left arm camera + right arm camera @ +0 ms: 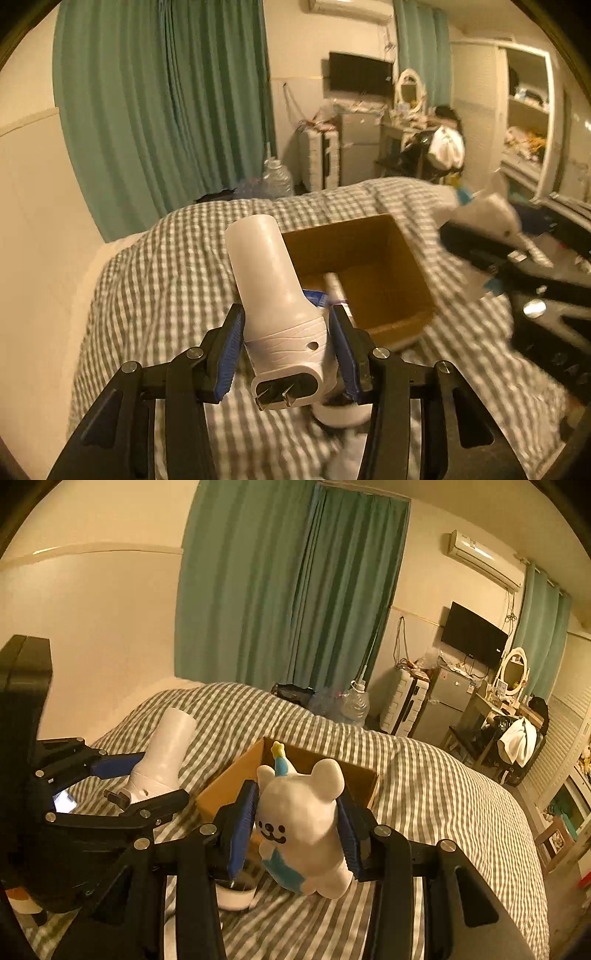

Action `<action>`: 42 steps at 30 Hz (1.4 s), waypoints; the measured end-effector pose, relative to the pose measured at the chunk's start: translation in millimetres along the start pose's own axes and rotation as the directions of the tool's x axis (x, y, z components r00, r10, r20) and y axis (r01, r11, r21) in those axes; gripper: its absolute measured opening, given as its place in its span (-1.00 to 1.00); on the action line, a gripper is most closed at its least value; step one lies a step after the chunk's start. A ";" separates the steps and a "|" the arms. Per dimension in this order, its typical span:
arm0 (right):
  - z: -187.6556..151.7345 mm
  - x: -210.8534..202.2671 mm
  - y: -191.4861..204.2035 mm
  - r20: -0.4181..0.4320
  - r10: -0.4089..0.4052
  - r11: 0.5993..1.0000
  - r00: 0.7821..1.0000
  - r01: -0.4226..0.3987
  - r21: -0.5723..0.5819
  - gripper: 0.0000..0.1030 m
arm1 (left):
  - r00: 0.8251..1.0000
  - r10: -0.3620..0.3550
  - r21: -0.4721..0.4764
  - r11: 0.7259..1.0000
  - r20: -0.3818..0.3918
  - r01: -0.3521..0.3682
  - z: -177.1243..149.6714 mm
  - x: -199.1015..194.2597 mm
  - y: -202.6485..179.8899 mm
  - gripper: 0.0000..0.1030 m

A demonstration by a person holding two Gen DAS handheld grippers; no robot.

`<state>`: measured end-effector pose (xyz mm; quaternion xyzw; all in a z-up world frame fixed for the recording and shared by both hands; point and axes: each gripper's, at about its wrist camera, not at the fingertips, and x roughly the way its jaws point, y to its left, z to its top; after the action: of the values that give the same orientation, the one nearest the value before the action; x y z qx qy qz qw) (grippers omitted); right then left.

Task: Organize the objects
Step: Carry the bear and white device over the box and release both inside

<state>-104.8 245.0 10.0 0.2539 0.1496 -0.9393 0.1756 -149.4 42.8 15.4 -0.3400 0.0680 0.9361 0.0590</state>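
Note:
My left gripper (286, 347) is shut on a white plug-in device (273, 291) with two metal prongs at its near end, held above the checked bedspread just left of an open cardboard box (384, 280). The device also shows in the right wrist view (162, 753), with the left gripper (125, 782) around it. My right gripper (295, 827) is shut on a white bear plush (303, 823) with a blue bib and party hat, held in front of the box (229, 786). A white tube (334, 286) and a blue packet (314, 297) lie inside the box.
The checked bed (424, 794) fills the foreground. A white round object (236, 895) lies on it under the right gripper. A water jug (356, 705), fridge (443, 698), cluttered chair (509, 742) and green curtains (291, 590) stand beyond.

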 end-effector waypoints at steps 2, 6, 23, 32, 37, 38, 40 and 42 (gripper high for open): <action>9.8 19.6 -8.5 -0.013 -0.008 1.000 1.000 0.008 0.010 -0.20 | 1.000 -0.005 -0.004 1.000 -0.027 0.005 9.8 19.7 3.3 -0.08; 21.2 63.6 -27.4 -0.055 -0.002 0.998 0.999 0.006 0.058 -0.20 | 0.998 -0.031 0.000 1.000 -0.047 0.031 26.0 54.6 5.8 -0.08; -0.7 208.7 -73.3 -0.202 0.015 0.994 0.979 0.008 0.113 -0.20 | 0.972 -0.117 0.014 0.992 -0.204 0.122 39.0 197.7 -10.0 -0.08; -17.9 226.8 -80.4 -0.228 0.042 0.990 0.973 -0.010 0.139 -0.20 | 0.966 -0.166 0.039 0.983 -0.197 0.177 28.3 208.8 -12.6 -0.08; -14.4 212.4 -83.4 -0.190 0.055 0.987 0.980 -0.025 0.159 -0.20 | 0.973 -0.142 0.088 0.983 -0.182 0.160 30.6 186.2 -18.9 -0.03; -12.9 208.2 -83.2 -0.181 0.054 0.987 0.982 -0.025 0.161 -0.11 | 0.977 -0.130 0.106 0.983 -0.168 0.149 31.4 178.2 -20.4 0.13; -9.2 195.0 -87.1 -0.152 0.041 0.986 0.988 -0.016 0.168 0.28 | 0.987 -0.087 0.125 0.987 -0.134 0.104 33.9 162.1 -21.8 0.59; -4.6 181.8 -90.1 -0.124 0.014 0.983 0.992 0.009 0.181 0.39 | 0.990 -0.075 0.098 0.991 -0.120 0.087 36.7 148.8 -18.1 0.71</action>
<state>-286.6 281.1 -72.8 0.3274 0.0739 -0.9311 0.1430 -283.0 76.3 -54.2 -0.3928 0.1057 0.9068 0.1103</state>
